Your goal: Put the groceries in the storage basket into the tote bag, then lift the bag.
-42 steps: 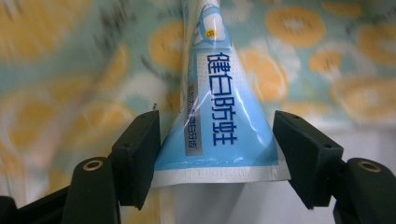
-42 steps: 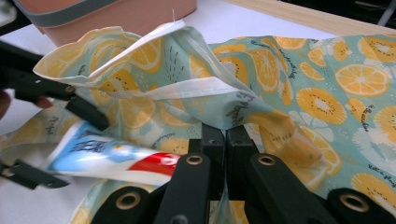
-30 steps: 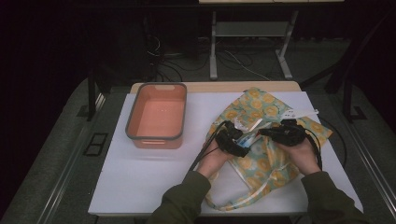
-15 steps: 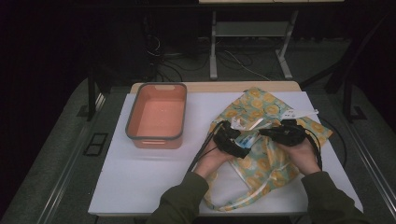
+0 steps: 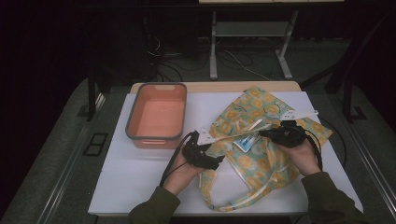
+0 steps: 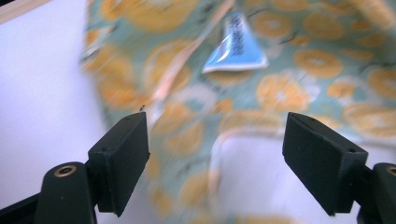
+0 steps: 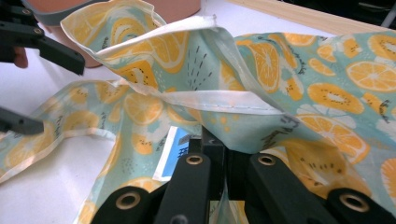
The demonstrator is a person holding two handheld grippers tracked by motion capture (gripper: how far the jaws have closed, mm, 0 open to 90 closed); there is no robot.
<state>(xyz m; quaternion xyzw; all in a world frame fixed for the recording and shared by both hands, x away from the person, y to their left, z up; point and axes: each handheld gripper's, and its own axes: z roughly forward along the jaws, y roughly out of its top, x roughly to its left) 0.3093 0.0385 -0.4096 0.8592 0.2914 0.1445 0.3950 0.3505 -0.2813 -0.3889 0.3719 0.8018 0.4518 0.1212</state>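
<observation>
High view: the cloth bag (image 5: 261, 140), printed with orange slices on pale green, lies crumpled on the right half of the white table top (image 5: 140, 186), its long strap looping toward the near edge. The right gripper (image 5: 273, 134) rests on the middle of the bag with its jaws fully closed on a fold of the cloth. The left gripper (image 5: 215, 164) sits at the bag's left edge, just beside the cloth; its jaws have just been opening and closing slightly and now stand wide apart, holding nothing.

Right gripper view adds detail the overhead camera lacks: the cloth is pinched between the 2 black jaws and rises from them in a raised fold with a white hem, and a blue label (image 7: 172, 156) lies just left of the jaws. The left gripper's open jaws show at the far left of that view.

Left gripper view, partly blurred, shows the printed cloth and the blue label (image 6: 236, 46) beyond the 2 spread jaws, with bare table between them.

1 orange tub (image 5: 156, 116) stands on the left part of the table, apart from the bag. Nothing is visible inside it.
</observation>
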